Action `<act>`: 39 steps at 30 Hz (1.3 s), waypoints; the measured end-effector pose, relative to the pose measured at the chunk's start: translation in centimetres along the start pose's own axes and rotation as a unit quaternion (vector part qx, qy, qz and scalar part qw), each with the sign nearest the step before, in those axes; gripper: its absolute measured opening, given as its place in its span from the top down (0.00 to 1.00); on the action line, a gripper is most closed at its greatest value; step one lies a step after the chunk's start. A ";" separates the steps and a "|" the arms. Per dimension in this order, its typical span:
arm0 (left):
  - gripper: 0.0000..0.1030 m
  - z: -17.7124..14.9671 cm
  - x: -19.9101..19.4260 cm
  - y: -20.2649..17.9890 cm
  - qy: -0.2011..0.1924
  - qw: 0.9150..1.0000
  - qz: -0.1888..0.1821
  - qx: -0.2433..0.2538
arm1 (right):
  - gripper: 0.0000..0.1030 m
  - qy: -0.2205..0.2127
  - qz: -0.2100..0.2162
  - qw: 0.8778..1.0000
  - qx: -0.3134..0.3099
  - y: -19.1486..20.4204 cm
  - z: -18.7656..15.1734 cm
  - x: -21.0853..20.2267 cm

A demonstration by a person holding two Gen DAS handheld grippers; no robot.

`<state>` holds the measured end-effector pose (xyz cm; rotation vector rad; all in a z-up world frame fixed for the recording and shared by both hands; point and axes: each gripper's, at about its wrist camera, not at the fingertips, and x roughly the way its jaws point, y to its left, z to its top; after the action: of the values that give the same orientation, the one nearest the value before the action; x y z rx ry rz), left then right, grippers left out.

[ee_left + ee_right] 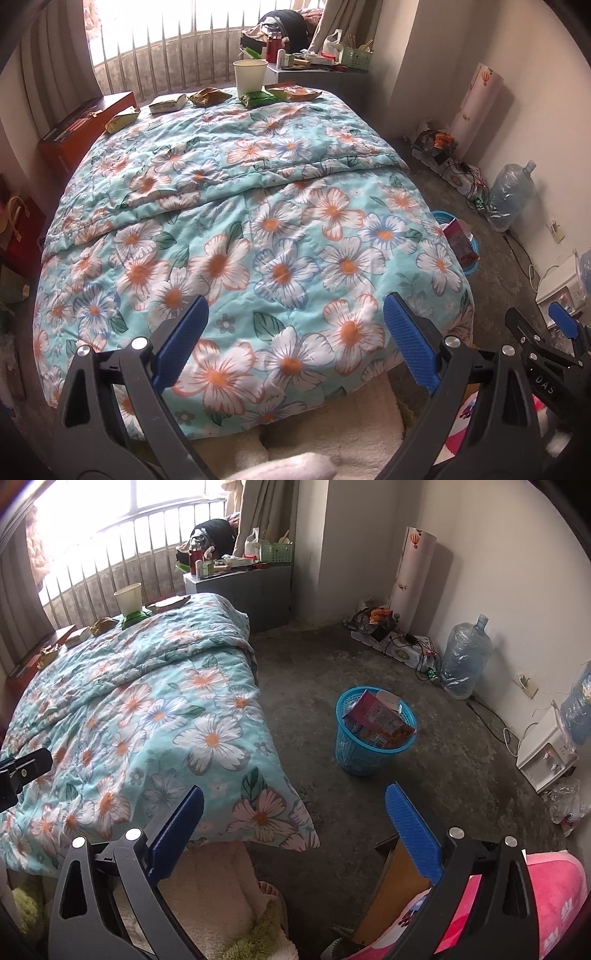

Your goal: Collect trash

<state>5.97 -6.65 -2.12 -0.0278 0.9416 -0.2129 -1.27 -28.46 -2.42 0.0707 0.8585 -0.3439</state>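
Several snack wrappers lie along the far end of the floral quilt (280, 229): a yellow one (122, 120), a white-green pack (168, 103), a brown one (211, 96), a green one (258, 99) and an orange one (295, 92). A paper cup (250, 75) stands upright among them. The blue trash basket (354, 753) sits on the floor right of the bed, holding boxes and wrappers. My left gripper (295, 314) hovers open over the near end of the bed, holding nothing. My right gripper (295, 801) is open above the floor near the bed's corner, well short of the basket.
A grey bedside cabinet (251, 587) with clutter stands by the window. Along the right wall are a water jug (463, 657), power strips with cables (402, 646) and a white appliance (546, 749). A red box (77, 129) lies left of the bed. A person's bare toes (271, 888) show below.
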 end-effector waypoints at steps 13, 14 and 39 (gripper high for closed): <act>0.11 0.3 -1.7 -0.6 -0.037 0.999 0.016 0.011 | 0.07 -0.009 0.005 1.000 -0.007 -0.3 -0.4 -0.6; 0.11 0.3 -1.7 -0.6 -0.038 0.999 0.017 0.011 | 0.07 -0.010 0.004 1.000 -0.008 -0.4 -0.4 -0.7; 0.11 0.1 -1.9 0.7 -0.034 0.999 0.026 0.003 | 0.07 -0.011 0.001 1.000 -0.021 -0.1 -0.3 -1.0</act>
<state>5.11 -5.59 -0.66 -0.0044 0.8720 -0.1664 -2.13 -28.25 -1.86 0.0281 0.8444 -0.3239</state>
